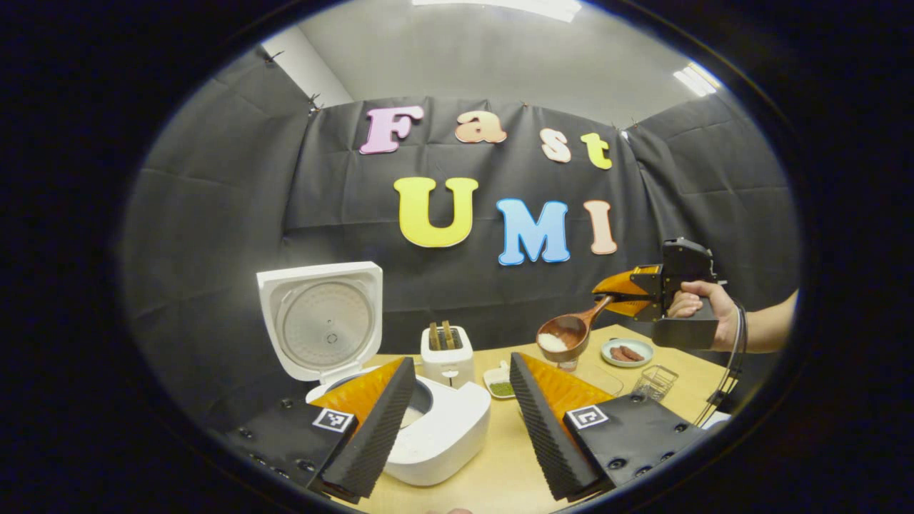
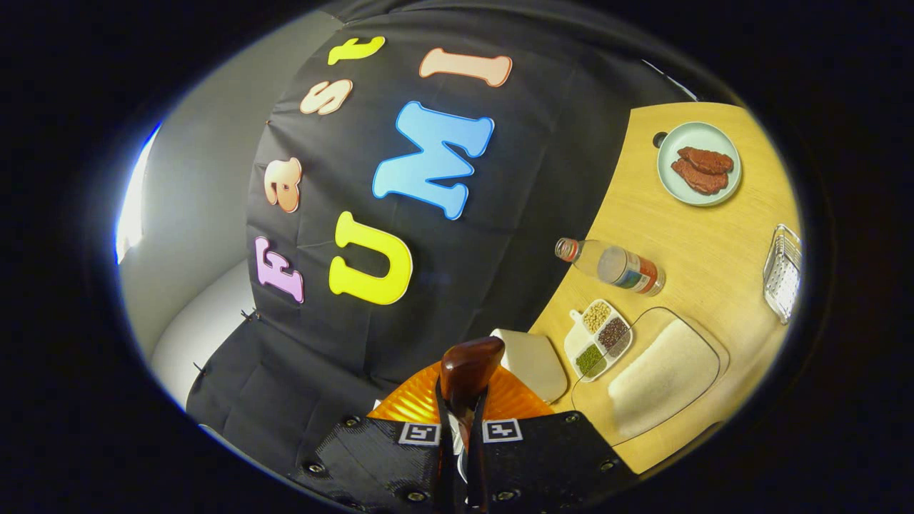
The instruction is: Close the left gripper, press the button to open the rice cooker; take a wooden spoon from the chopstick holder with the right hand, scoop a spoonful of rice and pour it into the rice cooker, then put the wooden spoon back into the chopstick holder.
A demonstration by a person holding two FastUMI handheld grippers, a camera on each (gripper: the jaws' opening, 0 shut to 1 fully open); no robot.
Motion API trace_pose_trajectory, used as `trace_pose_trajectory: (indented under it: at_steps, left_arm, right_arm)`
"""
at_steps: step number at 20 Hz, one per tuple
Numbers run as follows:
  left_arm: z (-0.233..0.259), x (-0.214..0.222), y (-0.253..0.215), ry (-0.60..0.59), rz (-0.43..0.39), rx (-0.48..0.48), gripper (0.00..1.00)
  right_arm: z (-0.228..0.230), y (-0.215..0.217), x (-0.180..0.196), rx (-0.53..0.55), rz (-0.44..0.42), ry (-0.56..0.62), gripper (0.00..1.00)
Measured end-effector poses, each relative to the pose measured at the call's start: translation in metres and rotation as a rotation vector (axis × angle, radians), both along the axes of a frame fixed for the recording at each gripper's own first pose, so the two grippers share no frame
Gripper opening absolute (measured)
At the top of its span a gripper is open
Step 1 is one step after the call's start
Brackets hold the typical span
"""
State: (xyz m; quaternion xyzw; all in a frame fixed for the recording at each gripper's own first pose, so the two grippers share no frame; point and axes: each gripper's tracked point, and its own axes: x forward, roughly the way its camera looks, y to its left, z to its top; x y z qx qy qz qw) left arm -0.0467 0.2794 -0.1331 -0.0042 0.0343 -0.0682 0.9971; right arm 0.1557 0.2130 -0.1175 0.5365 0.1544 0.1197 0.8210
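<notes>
The left gripper view looks level across the counter (image 1: pixel 500 457) toward the booth wall, close behind the open rice cooker (image 1: pixel 371 385) at 7 o'clock. The right gripper view is rolled sideways, high above the counter. Both share the plate of meat (image 1: pixel 627 352) (image 2: pixel 699 173) and the divided bean dish (image 1: pixel 501 383) (image 2: pixel 598 338)

1. In the left gripper view, the rice cooker (image 1: pixel 400 421) sits on the worktop (image 1: pixel 500 464) at 7 o'clock, lid up.
2. The toaster (image 1: pixel 448 355) stands behind it.
3. The wooden spoon (image 1: pixel 568 332), at 3 o'clock, hangs above the worktop.
4. The plate (image 1: pixel 627 352) lies behind the basket (image 1: pixel 655 382).
</notes>
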Motion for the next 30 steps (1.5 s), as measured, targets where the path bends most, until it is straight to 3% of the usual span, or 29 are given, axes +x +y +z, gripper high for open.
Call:
trace_pose_trajectory:
  at_steps: [8, 18, 24, 30]
  left_arm:
    - [-0.006, -0.010, 0.032, 0.002, 0.014, -0.045, 0.90]
    - [-0.026, -0.021, 0.071, 0.021, 0.068, -0.051, 0.93]
    - [-0.038, -0.023, 0.084, 0.037, 0.108, -0.073, 0.93]
    - [-0.047, -0.027, 0.092, 0.048, 0.152, -0.095, 0.93]
  right_arm:
    - [0.023, 0.077, 0.013, -0.001, 0.098, -0.028, 0.07]
    - [0.021, 0.176, 0.036, -0.130, 0.240, -0.025, 0.07]
    - [0.002, 0.239, 0.056, -0.274, 0.328, -0.034, 0.07]
    - [-0.010, 0.305, 0.067, -0.549, 0.428, -0.124, 0.07]
